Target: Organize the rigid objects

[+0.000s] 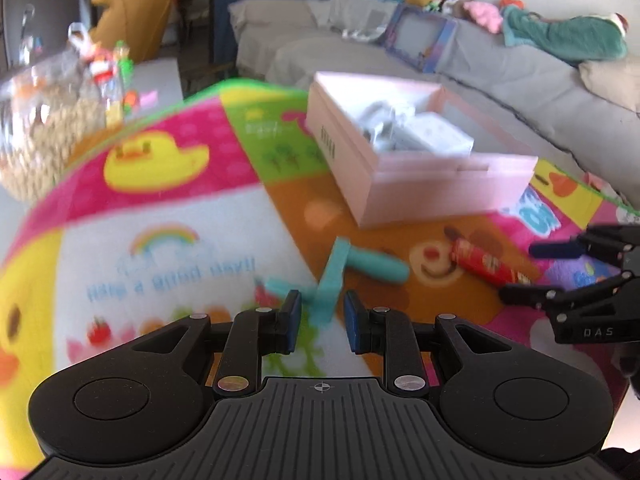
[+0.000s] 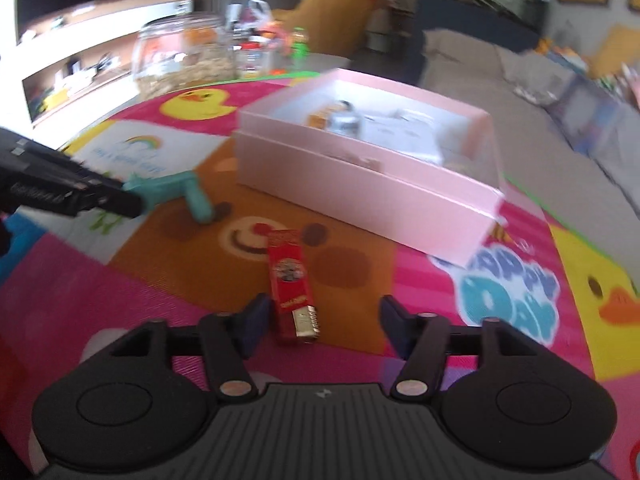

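Left wrist view: my left hand-held gripper [image 1: 320, 322] has its jaws apart just short of the teal tool [image 1: 340, 270] on the play mat [image 1: 168, 208]; I'd straddle its crossbar squarely before closing, though blur hides the exact gap. Right wrist view: my right hand-held gripper [image 2: 320, 320] is spread wide, the red box [image 2: 292, 284] between the fingers nearer the left one, so I'd centre it; pink box [image 2: 360, 188] open beyond, glass jar [image 2: 184, 56] and sofa [image 2: 520, 92] behind.

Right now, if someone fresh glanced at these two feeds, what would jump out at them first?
The open pink box sits mid-mat on the bright cartoon play mat, with items already inside. In front of it lie a teal T-shaped toy, just ahead of the open left gripper, and a red rectangular pack near the open right gripper. A grey sofa strewn with toys fills the background.
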Demonstrator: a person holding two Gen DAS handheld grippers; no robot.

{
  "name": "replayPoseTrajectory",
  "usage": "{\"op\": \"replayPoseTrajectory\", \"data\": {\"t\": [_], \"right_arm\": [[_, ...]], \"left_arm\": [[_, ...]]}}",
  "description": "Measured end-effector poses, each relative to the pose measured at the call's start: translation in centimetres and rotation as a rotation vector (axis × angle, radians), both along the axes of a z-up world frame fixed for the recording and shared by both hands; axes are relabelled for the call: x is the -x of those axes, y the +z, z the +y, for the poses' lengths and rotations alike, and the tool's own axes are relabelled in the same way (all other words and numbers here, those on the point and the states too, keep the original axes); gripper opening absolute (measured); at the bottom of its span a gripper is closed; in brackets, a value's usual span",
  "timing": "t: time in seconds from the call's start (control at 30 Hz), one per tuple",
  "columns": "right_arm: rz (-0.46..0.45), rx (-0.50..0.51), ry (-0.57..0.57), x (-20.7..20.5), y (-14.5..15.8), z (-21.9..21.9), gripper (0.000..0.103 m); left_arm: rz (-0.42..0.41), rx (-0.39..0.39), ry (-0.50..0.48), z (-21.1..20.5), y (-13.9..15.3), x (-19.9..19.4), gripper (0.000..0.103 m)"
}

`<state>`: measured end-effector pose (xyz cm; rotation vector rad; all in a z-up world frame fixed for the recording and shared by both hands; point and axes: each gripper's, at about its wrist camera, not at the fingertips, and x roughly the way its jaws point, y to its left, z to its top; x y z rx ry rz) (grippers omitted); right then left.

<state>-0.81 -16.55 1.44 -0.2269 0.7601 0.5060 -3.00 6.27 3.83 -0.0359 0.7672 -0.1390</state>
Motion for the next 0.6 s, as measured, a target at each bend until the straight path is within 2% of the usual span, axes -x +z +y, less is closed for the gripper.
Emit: {"op": "replayPoseTrajectory", "data": {"t": [0.13,0.23,0.37,0.47,0.6], "right_arm": [[-0.005,-0.037,-0.003,0.2,-0.6,-0.2,0.076],[-0.029,-0.048,-0.001,0.6,-1.0,0.2,0.085],[-0.021,-0.064,-0.002,0.3,-1.0,0.0,0.086],[-0.017,-0.07,0.005,0.2,-1.0,0.0,0.088],[-0.012,-0.062,0.02,0.2,-1.1,0.3,0.094]], "left_arm": [[-0.076,-0.041,-0.083,0.2,2.2,-0.9,0.026],[-0.009,-0.037,-0.174,-0.2,1.3,-2.9,0.026],[0.091,-0.028,-0.209,-0.6,-0.9,-4.0,0.026],[0.085,-0.057,-0.245,-1.2,-1.4,-3.1,0.027],[0.117,-0.049,-0.307,-2.1,-1.2,-2.5,0.032]]}}
